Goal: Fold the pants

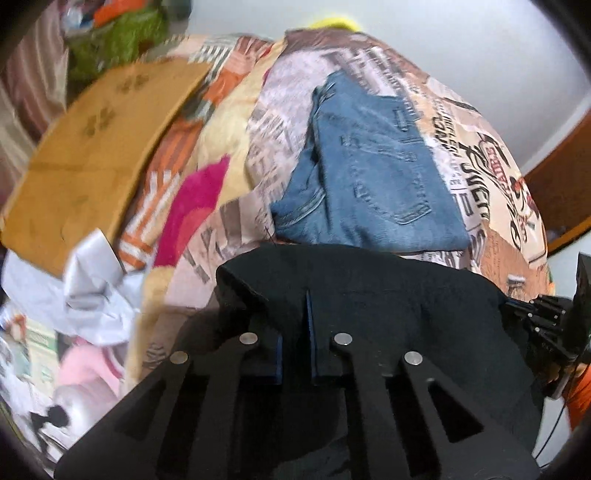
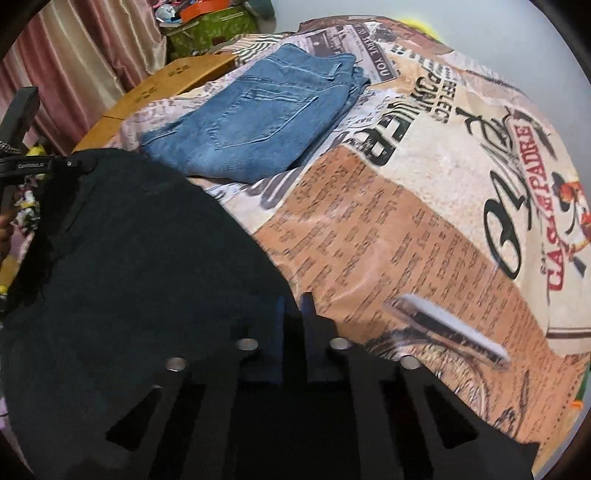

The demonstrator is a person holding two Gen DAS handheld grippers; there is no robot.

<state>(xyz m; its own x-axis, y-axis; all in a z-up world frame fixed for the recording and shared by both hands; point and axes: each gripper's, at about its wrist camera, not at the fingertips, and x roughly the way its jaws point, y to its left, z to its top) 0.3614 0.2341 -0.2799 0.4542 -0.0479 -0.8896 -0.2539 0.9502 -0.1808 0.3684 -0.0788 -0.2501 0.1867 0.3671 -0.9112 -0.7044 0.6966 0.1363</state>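
Black pants [image 1: 388, 291] hang between my two grippers above a bed with a printed newspaper-pattern cover [image 2: 424, 229]. My left gripper [image 1: 295, 332] is shut on one edge of the black pants; the cloth drapes over its fingers. My right gripper [image 2: 295, 325] is shut on the other edge of the black pants [image 2: 140, 258], which spread to the left. The right gripper also shows at the right edge of the left wrist view [image 1: 554, 325]. Folded blue jeans [image 1: 369, 173] lie on the bed beyond, also in the right wrist view [image 2: 258, 118].
A cardboard sheet [image 1: 92, 147] lies at the bed's left side, with crumpled white cloth [image 1: 96, 291] and a pink item [image 1: 195, 206] beside it. A phone-like flat object [image 2: 447, 332] lies on the cover near my right gripper. Curtains [image 2: 74, 62] and a green box [image 2: 210, 29] stand behind.
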